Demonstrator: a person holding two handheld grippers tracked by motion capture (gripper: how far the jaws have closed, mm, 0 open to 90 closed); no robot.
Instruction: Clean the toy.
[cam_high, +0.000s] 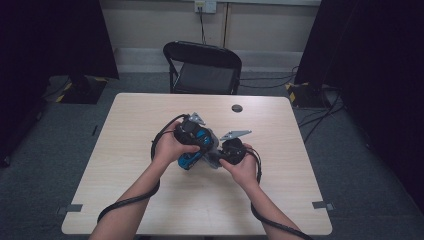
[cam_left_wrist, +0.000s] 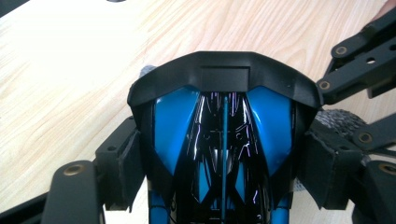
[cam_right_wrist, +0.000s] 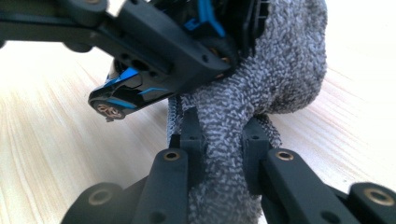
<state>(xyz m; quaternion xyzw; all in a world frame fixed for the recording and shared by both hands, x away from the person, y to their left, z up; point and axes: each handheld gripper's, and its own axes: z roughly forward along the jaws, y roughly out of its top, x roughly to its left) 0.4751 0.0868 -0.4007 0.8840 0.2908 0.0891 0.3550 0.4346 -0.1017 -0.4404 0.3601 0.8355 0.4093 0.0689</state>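
Left gripper (cam_left_wrist: 219, 154) is clamped across a glossy blue-and-black plastic toy car (cam_left_wrist: 219, 140): pads press both flanks of the body, and the car's black rear spoiler (cam_left_wrist: 224, 77) sits at the top of the left gripper view. Right gripper (cam_right_wrist: 223, 149) is closed tight on a grey terry-cloth rag (cam_right_wrist: 261, 93), the fabric bunched between its pads and bulging up past them. In the right gripper view the rag lies against the car's underside and side, with the left gripper's black linkage crossing in front; a wheel hub or emblem with a gold-coloured pattern shows on the car's low edge (cam_right_wrist: 108, 108), too blurred to read. No brand, label or legible text on the car, rag or grippers in any view. From the high view both hands meet over the middle of the light wood-grain table (cam_high: 150, 200), just above the surface, car (cam_high: 190, 160) on the left-hand side, rag (cam_high: 212, 150) between the two grippers. Left gripper (cam_high: 192, 135) and right gripper (cam_high: 231, 150) nearly touch there; each carries its grey three-cornered plate and a black cable trailing back along the forearm. Behind the table: black folding chair (cam_high: 204, 67), small dark round disc (cam_high: 237, 108) near the table's far edge, wall socket (cam_high: 205, 6) with a cable plugged in.
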